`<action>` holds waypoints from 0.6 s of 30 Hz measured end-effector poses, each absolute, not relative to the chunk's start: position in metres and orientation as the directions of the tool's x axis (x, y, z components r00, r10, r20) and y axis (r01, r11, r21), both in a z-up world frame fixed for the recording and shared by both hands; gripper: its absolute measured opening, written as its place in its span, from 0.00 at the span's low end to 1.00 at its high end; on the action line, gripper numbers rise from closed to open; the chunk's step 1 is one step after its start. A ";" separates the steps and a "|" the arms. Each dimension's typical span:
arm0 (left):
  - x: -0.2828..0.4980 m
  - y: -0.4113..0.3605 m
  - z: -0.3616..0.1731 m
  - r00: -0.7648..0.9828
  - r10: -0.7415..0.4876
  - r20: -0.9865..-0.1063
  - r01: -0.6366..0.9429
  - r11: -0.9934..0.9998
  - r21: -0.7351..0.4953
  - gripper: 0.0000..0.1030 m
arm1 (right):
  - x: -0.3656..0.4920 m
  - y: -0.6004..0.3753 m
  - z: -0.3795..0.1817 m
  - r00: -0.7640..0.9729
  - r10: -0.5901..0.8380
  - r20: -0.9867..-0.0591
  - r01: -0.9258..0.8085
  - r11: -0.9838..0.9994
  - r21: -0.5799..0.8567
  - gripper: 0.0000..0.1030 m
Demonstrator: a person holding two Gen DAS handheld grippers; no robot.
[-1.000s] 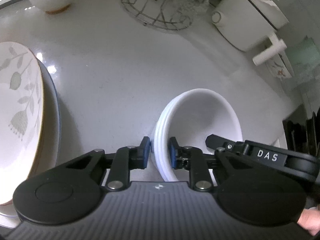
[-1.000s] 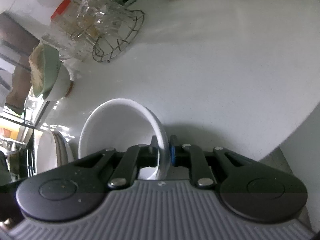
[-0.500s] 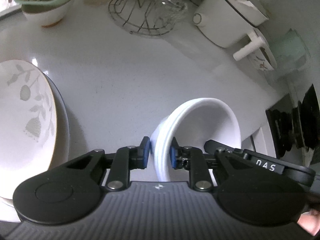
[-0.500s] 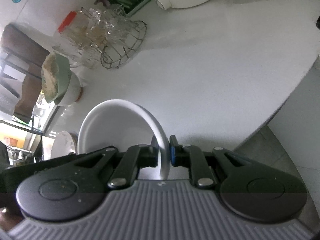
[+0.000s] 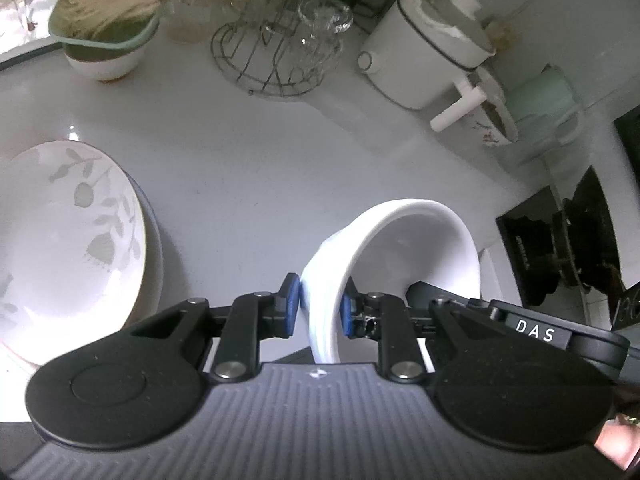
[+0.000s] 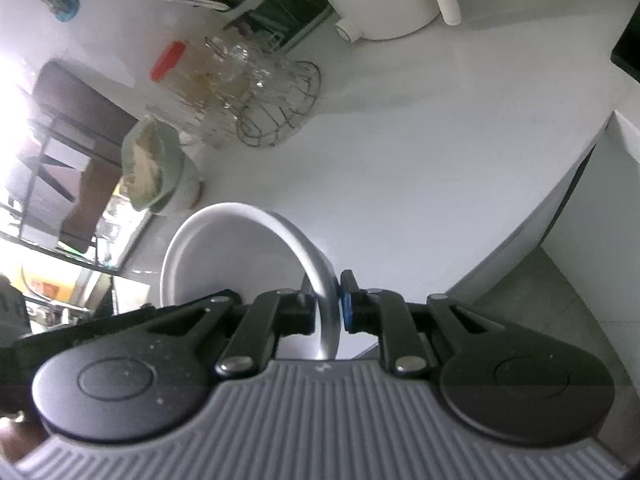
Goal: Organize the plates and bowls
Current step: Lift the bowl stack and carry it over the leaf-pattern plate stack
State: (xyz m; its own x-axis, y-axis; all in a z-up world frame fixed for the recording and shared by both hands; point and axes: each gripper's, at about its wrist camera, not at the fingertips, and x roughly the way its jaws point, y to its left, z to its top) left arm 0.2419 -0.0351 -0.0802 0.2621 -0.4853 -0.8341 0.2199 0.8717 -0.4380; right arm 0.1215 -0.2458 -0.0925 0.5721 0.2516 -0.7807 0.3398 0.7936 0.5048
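Observation:
A stack of white bowls (image 5: pixel 416 252) hangs above the white counter (image 5: pixel 248 168), held from both sides. My left gripper (image 5: pixel 319 308) is shut on the stack's near rim, blue pads pressing the layered walls. In the right wrist view the same white bowls (image 6: pixel 236 264) show, and my right gripper (image 6: pixel 326 312) is shut on the opposite rim. The right gripper's black body (image 5: pixel 536 332) shows past the bowls in the left wrist view. A stack of plates, the top one white with a grey leaf pattern (image 5: pixel 68 240), lies on the counter to the left.
At the back stand a green-rimmed bowl of noodles (image 5: pixel 108 32), a wire rack with glasses (image 5: pixel 280 52), a white pot with a handle (image 5: pixel 432 52) and a pale green cup (image 5: pixel 544 96). The counter's edge (image 6: pixel 560 192) falls away at the right, by a black stove (image 5: pixel 568 240).
Both grippers have risen with the bowls clamped between them; the stack has left the counter. The plates and the items at the back now look smaller and farther below.

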 end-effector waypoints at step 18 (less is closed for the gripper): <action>0.218 0.048 -0.042 0.332 -0.502 -0.798 0.175 0.864 -0.471 0.23 | 0.121 -0.180 -0.054 0.592 0.290 -0.752 0.231 0.833 0.503 0.16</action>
State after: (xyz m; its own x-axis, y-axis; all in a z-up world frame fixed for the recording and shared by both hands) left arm 0.2182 0.0479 -0.0422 0.3321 -0.5024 -0.7983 0.1746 0.8644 -0.4714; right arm 0.1209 -0.1800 -0.0544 0.5919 0.2899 -0.7521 0.2308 0.8330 0.5028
